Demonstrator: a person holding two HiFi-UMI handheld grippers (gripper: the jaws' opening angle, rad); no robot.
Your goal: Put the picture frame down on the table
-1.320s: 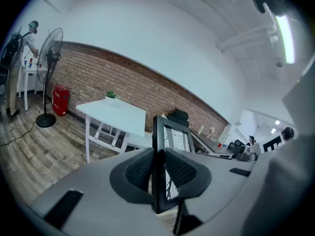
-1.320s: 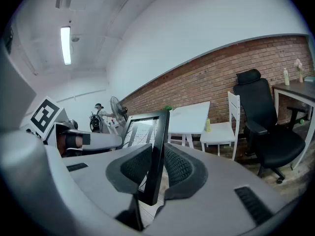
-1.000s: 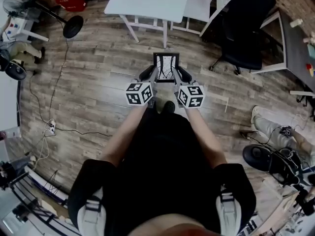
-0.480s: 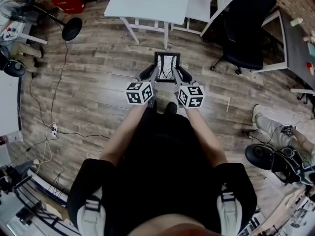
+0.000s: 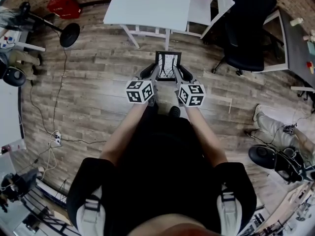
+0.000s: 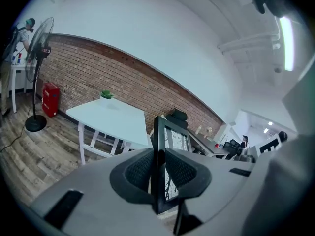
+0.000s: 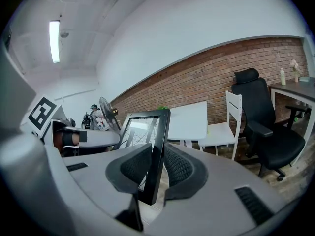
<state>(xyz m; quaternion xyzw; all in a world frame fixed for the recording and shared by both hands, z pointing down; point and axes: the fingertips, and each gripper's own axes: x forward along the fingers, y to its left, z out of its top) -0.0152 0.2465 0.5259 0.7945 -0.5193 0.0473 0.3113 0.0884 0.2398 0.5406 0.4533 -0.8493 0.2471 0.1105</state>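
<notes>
You've brought the picture frame (image 5: 167, 65) nearer the table (image 5: 147, 4), left gripper (image 5: 152, 73) and right gripper (image 5: 178, 73) clamped on its edges, so set-down looks close

One black rectangular picture frame (image 5: 168, 63); two grippers, the left gripper (image 5: 154, 73) and right gripper (image 5: 177, 73). Along the top: one white rectangular surface (image 5: 147, 4), one white wooden chair (image 5: 204, 6), one black office chair (image 5: 246, 31).

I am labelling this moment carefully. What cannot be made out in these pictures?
- Drawing in the picture frame: too small in the head view, steeply slanted and partly behind pads in both gripper views.
- Far end of the white table: cut by the head view's top edge.
- The small green item on it: too small to identify.
</notes>
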